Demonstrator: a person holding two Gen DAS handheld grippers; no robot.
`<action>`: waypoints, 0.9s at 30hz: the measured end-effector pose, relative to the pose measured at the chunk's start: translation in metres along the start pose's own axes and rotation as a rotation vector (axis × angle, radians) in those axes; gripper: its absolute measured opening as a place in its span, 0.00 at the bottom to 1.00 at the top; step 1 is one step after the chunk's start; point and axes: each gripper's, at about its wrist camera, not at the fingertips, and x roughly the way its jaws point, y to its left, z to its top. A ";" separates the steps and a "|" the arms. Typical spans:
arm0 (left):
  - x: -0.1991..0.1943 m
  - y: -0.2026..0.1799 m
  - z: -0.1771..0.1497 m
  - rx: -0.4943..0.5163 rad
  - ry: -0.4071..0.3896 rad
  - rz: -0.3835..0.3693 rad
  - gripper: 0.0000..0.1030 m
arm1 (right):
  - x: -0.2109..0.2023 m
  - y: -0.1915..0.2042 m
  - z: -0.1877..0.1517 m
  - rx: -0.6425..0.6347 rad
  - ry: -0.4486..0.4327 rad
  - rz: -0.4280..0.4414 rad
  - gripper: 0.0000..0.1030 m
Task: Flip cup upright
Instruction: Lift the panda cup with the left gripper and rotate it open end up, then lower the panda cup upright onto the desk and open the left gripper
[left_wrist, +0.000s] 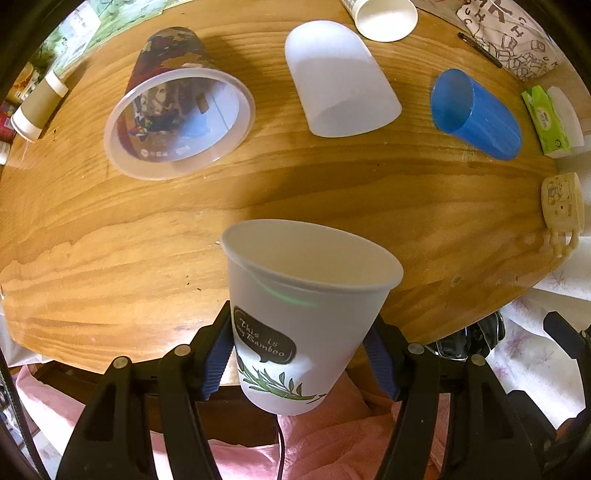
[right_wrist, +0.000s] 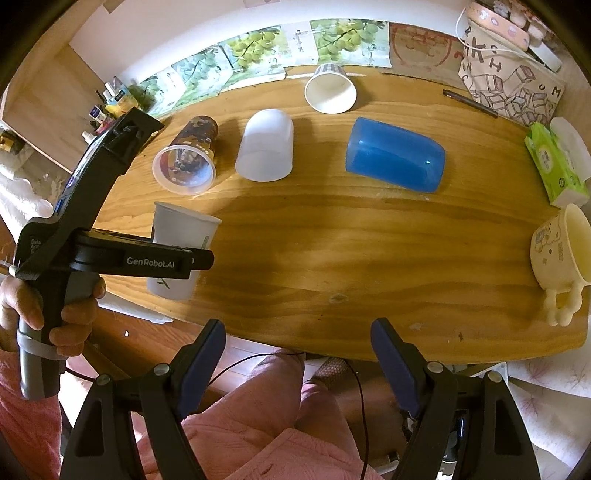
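The left gripper (left_wrist: 299, 354) has its fingers clamped on the paper cup (left_wrist: 303, 314), mouth up, over the wooden table's (left_wrist: 110, 258) near edge. The right gripper (right_wrist: 298, 362) is spread apart, holding nothing. A blue cup (right_wrist: 395, 158) lies at one o'clock.

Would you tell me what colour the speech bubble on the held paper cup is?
Black, with white lettering, on the white paper cup; it shows best in the left wrist view.
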 end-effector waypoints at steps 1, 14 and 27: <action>0.001 -0.001 0.001 0.003 0.002 0.003 0.67 | 0.000 0.000 0.000 0.002 0.001 0.000 0.79; 0.014 -0.008 0.009 -0.003 0.046 0.005 0.67 | 0.002 -0.004 0.001 0.021 0.009 0.005 0.79; 0.014 -0.002 0.018 -0.036 0.054 0.018 0.79 | 0.006 -0.006 -0.001 0.029 0.022 0.009 0.79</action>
